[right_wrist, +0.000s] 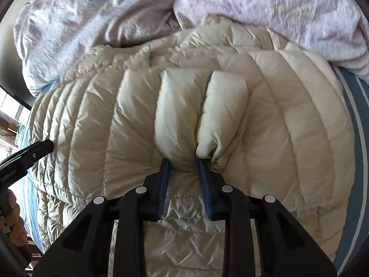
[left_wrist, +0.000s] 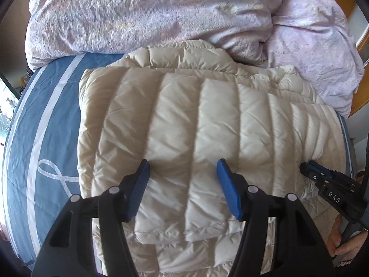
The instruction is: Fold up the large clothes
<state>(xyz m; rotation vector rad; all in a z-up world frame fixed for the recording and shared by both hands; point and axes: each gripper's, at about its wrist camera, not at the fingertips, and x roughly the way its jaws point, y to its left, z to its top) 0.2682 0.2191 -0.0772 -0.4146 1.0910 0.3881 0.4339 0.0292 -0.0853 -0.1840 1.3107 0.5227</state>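
Two grippers over cream puffer jacket (left_wrist: 184, 127) folded on blue bed sheet (left_wrist: 46, 120), pink duvet (left_wrist: 150, 16) bunched behind; left gripper (left_wrist: 183, 168) jaws spread wide, empty, just above the quilting; right gripper (right_wrist: 184, 164) jaws part-closed, pinching a puffed ridge of the jacket's near edge

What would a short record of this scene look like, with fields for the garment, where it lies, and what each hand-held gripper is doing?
garment: cream quilted puffer jacket, folded over on itself
surface: blue bed sheet with white stripes
behind it: rumpled pink duvet
left hand-held gripper: jaws wide open, over the jacket, gripping nothing
right hand-held gripper: jaws partly closed, pinching up puffed ridges of the jacket
fold status: the top layer's edge lies across a lower layer; not flattened
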